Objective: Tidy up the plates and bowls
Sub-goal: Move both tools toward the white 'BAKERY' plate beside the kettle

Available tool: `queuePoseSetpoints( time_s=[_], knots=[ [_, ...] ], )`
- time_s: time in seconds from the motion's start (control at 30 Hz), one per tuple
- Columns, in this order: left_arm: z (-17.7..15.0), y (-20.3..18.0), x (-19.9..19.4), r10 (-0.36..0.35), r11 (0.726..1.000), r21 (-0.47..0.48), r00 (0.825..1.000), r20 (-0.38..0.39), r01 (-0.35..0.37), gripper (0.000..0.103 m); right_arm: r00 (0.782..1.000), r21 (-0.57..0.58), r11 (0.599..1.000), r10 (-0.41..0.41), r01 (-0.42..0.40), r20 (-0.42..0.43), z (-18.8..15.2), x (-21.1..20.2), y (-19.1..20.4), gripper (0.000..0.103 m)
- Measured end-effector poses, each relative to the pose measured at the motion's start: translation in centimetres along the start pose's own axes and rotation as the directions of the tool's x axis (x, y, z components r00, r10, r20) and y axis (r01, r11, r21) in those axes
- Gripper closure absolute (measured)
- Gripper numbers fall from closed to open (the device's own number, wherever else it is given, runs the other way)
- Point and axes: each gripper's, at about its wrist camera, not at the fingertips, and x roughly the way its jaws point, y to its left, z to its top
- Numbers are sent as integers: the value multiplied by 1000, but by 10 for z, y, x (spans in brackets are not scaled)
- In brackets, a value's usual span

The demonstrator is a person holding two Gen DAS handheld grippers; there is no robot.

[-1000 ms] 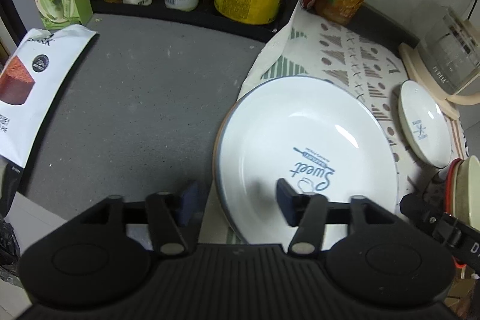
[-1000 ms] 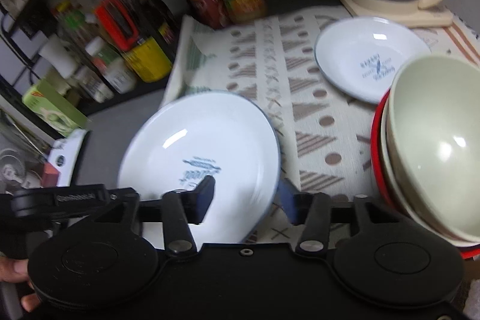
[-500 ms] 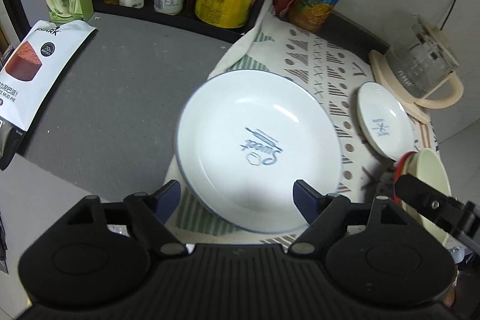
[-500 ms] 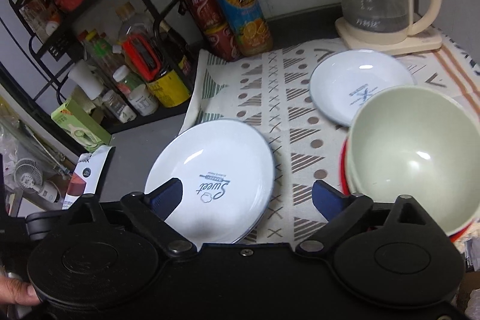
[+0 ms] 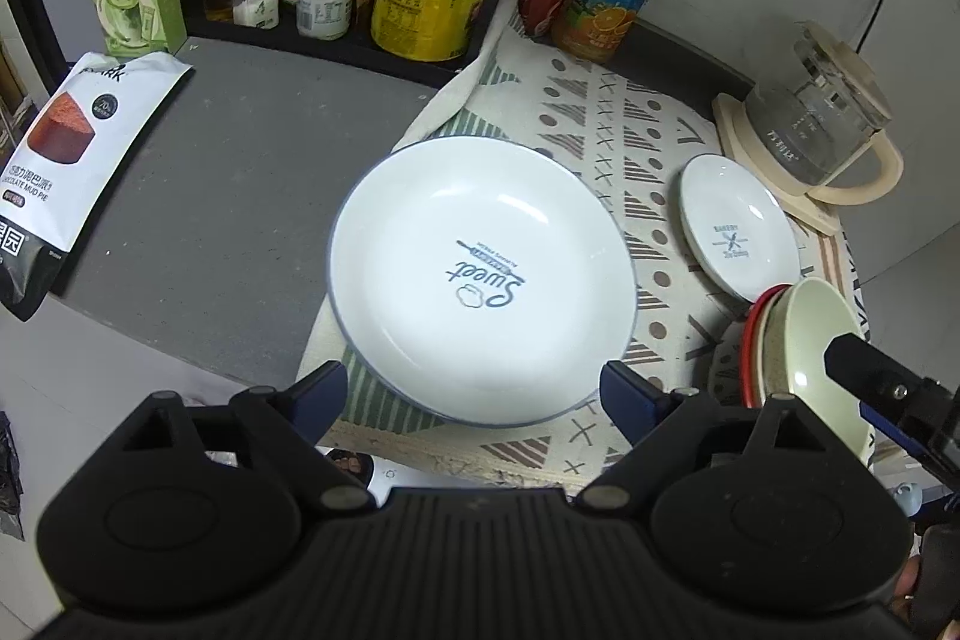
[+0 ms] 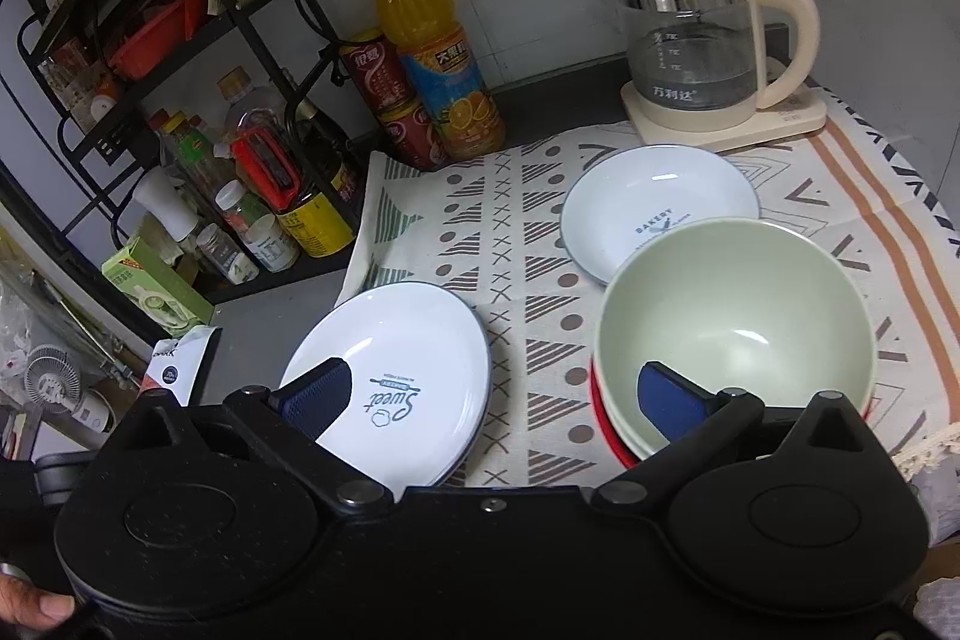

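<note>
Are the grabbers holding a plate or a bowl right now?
No. The left gripper and right gripper are both open and hold nothing. The big plate and green bowl sit on the cloth.

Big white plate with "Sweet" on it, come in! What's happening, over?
Both grippers, left and right, open, empty. Big white "Sweet" plate flat on patterned cloth. Stacked pale green bowls and small white plate nearby, nothing blocking.

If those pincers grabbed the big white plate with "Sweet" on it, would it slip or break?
The big white plate looks glazed and glossy, so it probably slips in a light pinch. It seems rigid ceramic, likely chipping if dropped. Its rim overhangs the patterned cloth, so a push may tilt it.
</note>
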Motion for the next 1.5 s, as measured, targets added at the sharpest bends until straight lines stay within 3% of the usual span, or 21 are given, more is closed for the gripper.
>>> queuePoseSetpoints(
  time_s=[0.23, 0.6, 0.83, 0.97, 1.5],
  knots=[
    [0, -13, -11, 5, 1000, 26, 999, 36, -6, 0, 999, 40, 999, 11, -12, 47, 4, -16, -10, 0],
    [11, -31, -11, -17, 996, 88, 998, 56, 12, 0, 992, 44, 998, -39, 34, 118, 12, -25, -23, 0],
    [33, -48, 11, -59, 992, 114, 998, 30, 55, 0, 994, 42, 998, -57, 53, 94, 25, -12, -31, 0],
    [51, -65, 24, -66, 989, 136, 998, 16, 63, 0, 985, 33, 988, -152, 150, 82, 37, -7, -34, 1],
    [108, -118, 79, -129, 961, 239, 990, -66, 141, 2, 966, 94, 962, -258, 255, 23, 76, 31, -70, 1]
  ],
)
